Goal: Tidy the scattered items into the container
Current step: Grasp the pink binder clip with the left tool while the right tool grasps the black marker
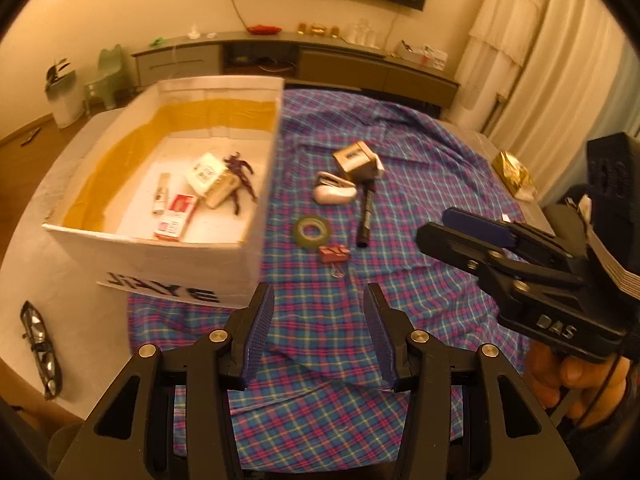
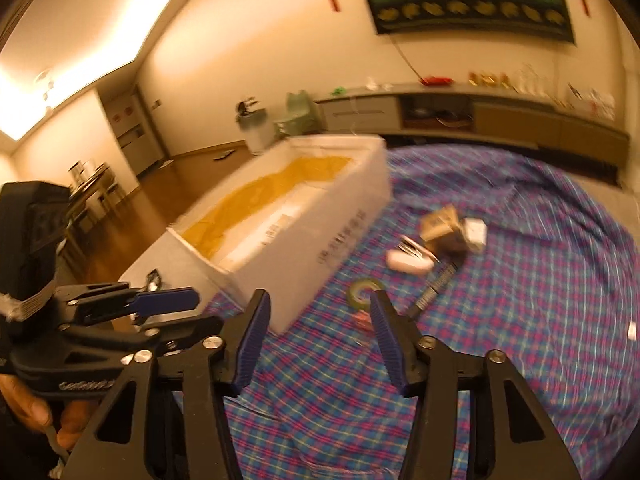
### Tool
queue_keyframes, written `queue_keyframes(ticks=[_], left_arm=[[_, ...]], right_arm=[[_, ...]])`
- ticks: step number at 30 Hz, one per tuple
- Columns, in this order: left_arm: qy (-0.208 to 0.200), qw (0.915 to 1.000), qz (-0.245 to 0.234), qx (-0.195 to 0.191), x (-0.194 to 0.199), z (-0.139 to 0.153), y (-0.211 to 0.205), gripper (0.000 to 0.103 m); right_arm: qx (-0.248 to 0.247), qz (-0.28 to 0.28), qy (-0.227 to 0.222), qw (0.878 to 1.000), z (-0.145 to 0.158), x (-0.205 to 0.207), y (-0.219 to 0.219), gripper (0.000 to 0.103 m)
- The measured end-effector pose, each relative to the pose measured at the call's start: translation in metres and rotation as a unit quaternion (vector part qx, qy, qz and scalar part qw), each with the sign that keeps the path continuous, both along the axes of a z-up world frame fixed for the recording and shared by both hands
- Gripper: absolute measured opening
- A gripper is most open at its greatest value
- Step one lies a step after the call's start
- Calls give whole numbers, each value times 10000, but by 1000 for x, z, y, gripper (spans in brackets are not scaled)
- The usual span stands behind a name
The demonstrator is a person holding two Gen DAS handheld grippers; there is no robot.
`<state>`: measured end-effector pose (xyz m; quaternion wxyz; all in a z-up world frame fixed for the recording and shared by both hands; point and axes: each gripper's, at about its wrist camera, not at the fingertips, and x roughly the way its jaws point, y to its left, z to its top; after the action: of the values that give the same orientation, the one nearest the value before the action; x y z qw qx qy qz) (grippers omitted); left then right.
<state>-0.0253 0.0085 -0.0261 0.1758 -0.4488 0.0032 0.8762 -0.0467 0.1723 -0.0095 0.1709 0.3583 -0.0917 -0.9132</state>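
Observation:
A white box (image 1: 172, 264) with a yellow-lined inside stands at the left on the plaid cloth (image 1: 420, 184); it holds several small items. On the cloth to its right lie a small brown carton (image 1: 356, 159), a white stapler (image 1: 334, 191), a black pen (image 1: 367, 216), a green tape roll (image 1: 313, 232) and a pink binder clip (image 1: 334, 254). My left gripper (image 1: 319, 300) is open and empty, just short of the clip. My right gripper (image 2: 319, 310) is open and empty, above the cloth near the tape (image 2: 363, 290); the left wrist view shows it at the right (image 1: 440, 226).
A pair of glasses (image 1: 40, 350) lies on the bare table at the left of the box. A gold packet (image 1: 514, 172) sits at the cloth's far right. A low sideboard (image 1: 304, 60) runs along the back wall.

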Motion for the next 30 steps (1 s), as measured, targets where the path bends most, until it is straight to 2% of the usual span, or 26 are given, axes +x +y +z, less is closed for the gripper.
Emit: queue_keyframes(ticks=[6,13,16,21,24,27,30], left_arm=[[-248,9994,-213,-109,-17,-25,31,49],[-691,9972,-275,2,-49,-60,54,49],[-860,9961,-215,12,-66,-78,59,49],[-964,9953,-2,11,-90,-102,64,49],[-1016,9948,110,7,-102,-116,67,49],[-762,9969,164,-66,-106,-119,68,49],[-642,9976,268,57,-110,-119,64,48]], right_arm=[[-309,-392,-649,9966,-46,-19,32,45],[-427,-650,-1327,9881,-75,-67,47,45],[-309,-739,-1467,9859,-80,-93,48,45],[155,-730,-1588,9845,-95,-134,39,43],[359,-714,-1671,9827,-110,-149,37,38],[519,-704,-1543,9842,-112,-149,40,23],[544,-755,-1643,9820,-111,-146,51,18]])
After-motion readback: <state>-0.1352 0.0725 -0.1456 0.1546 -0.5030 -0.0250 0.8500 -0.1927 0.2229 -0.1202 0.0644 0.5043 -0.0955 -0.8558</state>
